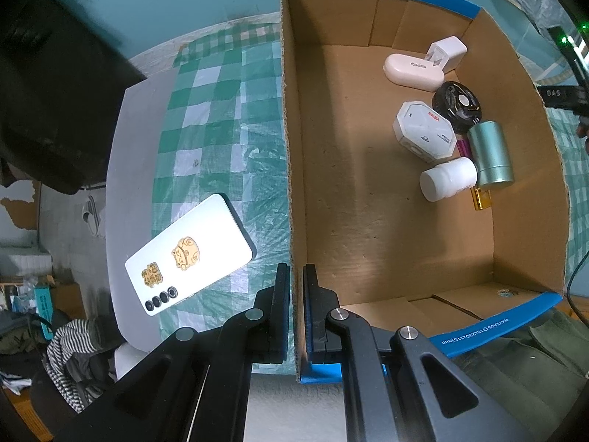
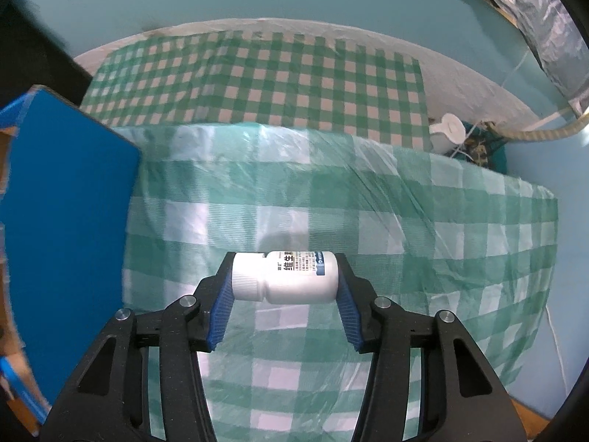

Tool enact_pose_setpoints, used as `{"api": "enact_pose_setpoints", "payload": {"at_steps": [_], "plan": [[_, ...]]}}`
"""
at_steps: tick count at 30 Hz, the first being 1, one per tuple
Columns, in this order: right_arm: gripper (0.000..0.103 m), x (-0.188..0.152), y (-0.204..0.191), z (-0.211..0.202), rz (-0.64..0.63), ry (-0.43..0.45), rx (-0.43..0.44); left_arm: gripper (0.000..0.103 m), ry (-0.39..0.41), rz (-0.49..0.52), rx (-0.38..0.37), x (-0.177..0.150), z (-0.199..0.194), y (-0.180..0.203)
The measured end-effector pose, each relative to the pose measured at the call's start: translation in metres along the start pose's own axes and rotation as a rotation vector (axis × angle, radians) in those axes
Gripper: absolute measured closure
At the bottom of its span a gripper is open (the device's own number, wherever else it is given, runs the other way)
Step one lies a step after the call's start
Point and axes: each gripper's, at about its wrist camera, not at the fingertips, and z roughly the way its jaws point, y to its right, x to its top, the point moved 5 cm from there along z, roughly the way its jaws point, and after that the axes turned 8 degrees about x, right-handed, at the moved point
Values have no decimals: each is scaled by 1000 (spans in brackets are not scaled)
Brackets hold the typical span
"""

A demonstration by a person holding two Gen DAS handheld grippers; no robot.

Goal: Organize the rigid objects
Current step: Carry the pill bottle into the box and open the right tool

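Above the green-checked bench cloth [image 2: 368, 221], the right gripper [image 2: 285, 276] grips a white plastic pill bottle [image 2: 285, 276] endwise, likely bound for the brown cardboard box [image 1: 368, 239], whose wall the left gripper [image 1: 296, 294] clamps.

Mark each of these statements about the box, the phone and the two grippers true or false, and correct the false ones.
1. The left gripper is clamped on the wall of the cardboard box. True.
2. The right gripper holds a white bottle lying sideways between its jaws. True.
3. The phone lies inside the box. False: it lies outside, on the checked cloth.
4. The box is empty. False: several things lie in it, among them a green can.
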Motion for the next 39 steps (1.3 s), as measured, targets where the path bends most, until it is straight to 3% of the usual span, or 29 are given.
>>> {"api": "enact_pose_setpoints", "payload": {"at_steps": [27, 39], "plan": [[53, 7, -107, -87, -257, 83, 99, 96, 11, 8, -1, 4, -3, 0], [53, 5, -170, -71, -382, 59, 143, 96, 13, 8, 2, 4, -5, 1]]}}
